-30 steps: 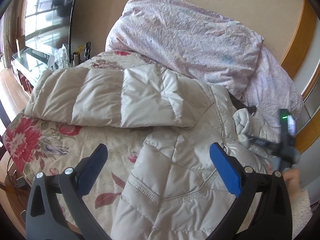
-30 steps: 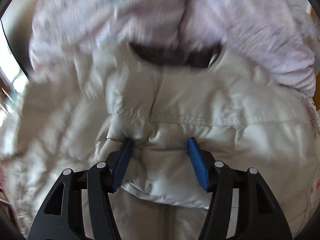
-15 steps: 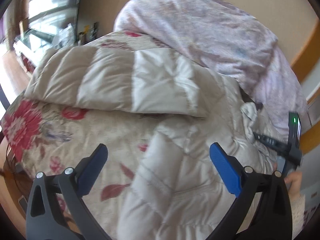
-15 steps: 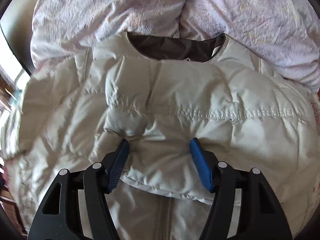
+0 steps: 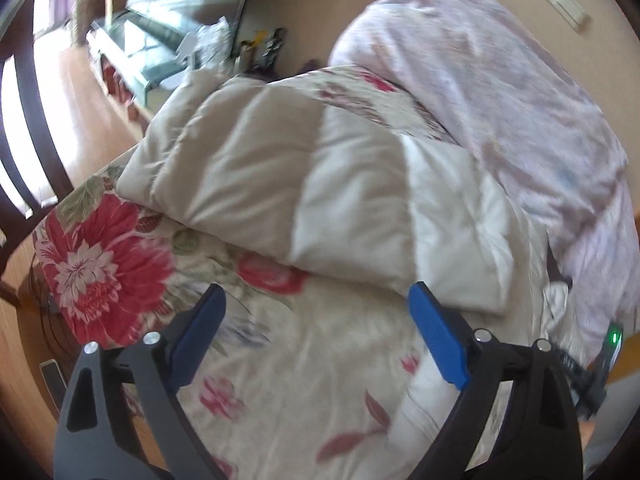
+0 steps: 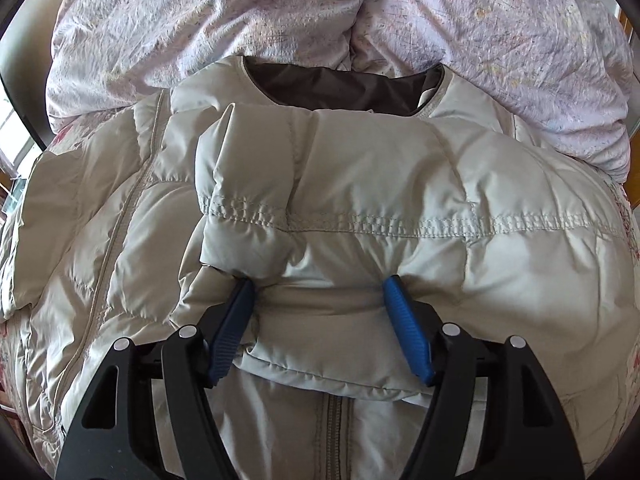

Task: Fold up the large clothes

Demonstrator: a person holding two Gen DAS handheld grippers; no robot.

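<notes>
A beige puffer jacket (image 6: pixel 120 240) lies front up on the bed, its dark brown collar lining (image 6: pixel 340 88) toward the duvet. One sleeve (image 6: pixel 360 184) is folded across the chest. My right gripper (image 6: pixel 318 282) holds the cuff end of that sleeve, both pads still dug into the fabric while its jaws are opening. In the left wrist view the other sleeve (image 5: pixel 300 184) stretches out over the floral bedspread (image 5: pixel 104 264). My left gripper (image 5: pixel 316 294) hovers just in front of this sleeve, jaws closing, with only bedspread showing between them.
A crumpled lilac duvet (image 5: pixel 500 100) is heaped at the head of the bed behind the jacket. A glass-topped cabinet (image 5: pixel 140 48) with small items stands beyond the bed. Dark wooden bars (image 5: pixel 24 120) rise at the left. The other device's green light (image 5: pixel 614 338) shows at the right edge.
The left gripper swung left, off the jacket body and over the floral bedspread, and its jaws narrowed a little. The right gripper stayed on the folded sleeve, its jaws slightly wider.
</notes>
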